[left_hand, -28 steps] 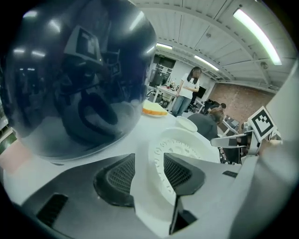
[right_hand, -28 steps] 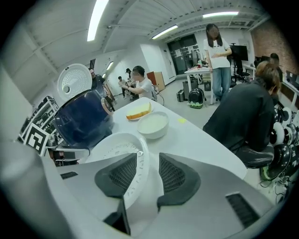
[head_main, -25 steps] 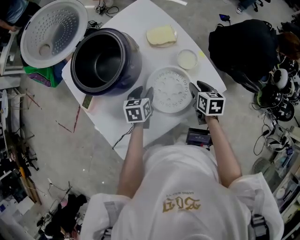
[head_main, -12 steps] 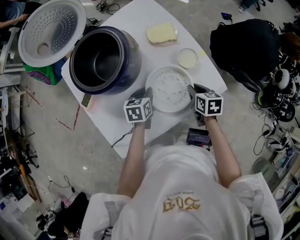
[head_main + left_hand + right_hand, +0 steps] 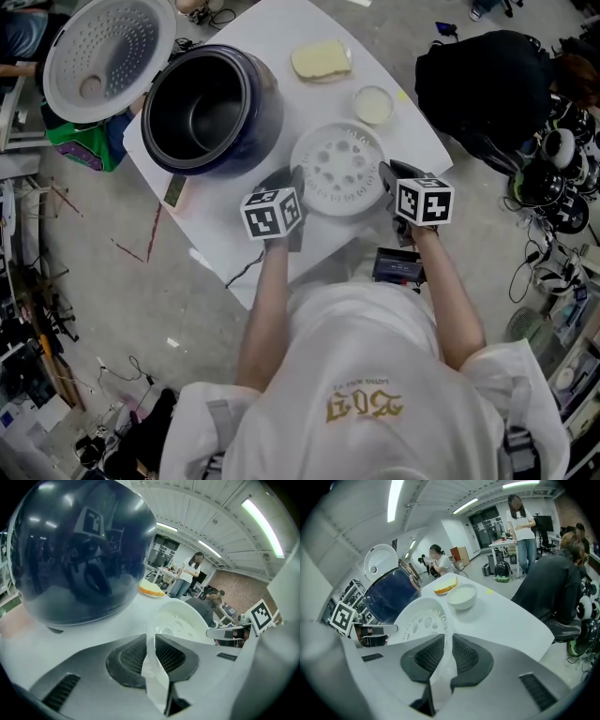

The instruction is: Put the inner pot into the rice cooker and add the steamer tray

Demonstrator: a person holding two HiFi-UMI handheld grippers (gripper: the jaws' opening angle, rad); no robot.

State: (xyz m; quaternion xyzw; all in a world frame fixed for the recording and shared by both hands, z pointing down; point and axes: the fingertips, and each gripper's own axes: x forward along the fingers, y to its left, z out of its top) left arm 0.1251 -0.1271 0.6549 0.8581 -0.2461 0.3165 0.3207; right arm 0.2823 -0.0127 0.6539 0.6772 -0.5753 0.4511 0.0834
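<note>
As their jaws have just been closing, the left hand-held gripper point(image 5: 150, 645) and right hand-held gripper point(image 5: 446, 651) pinch opposite rims of the light-looking, stiff steamer tray point(image 5: 339, 169).

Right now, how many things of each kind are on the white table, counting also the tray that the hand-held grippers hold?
rice cooker: 1
steamer tray: 1
small bowl: 1
yellow block: 1
Total: 4
</note>
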